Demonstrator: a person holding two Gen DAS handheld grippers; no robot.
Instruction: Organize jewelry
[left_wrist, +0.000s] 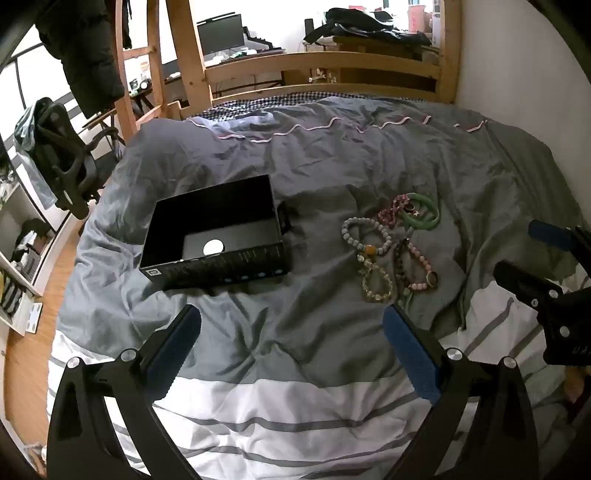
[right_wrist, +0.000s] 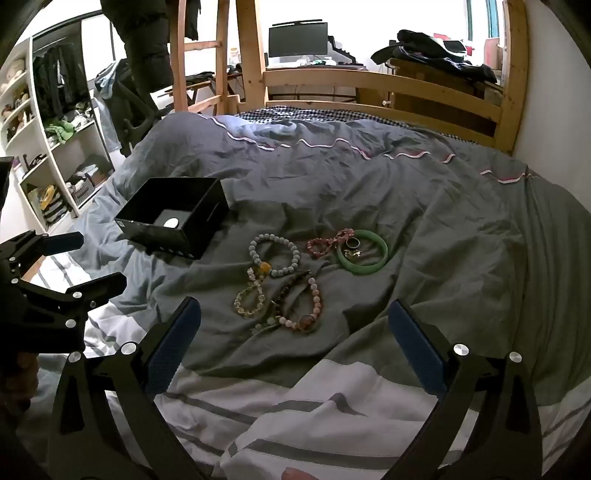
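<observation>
Your right gripper (right_wrist: 293, 343) and left gripper (left_wrist: 291, 345) both hang wide open, empty. The bracelets (right_wrist: 284, 280) lie at twelve o'clock, just ahead of your right one, which is nearer; the black box (right_wrist: 173, 218) sits at ten o'clock.

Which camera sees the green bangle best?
The right wrist view: the green bangle shows as a whole ring, with a small ring inside it. In the left wrist view the bangle looks smaller, farther away and flatter.

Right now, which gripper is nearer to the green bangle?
Right. The right gripper hangs open just before the green bangle; the left gripper is open too, off toward the black box.
</observation>
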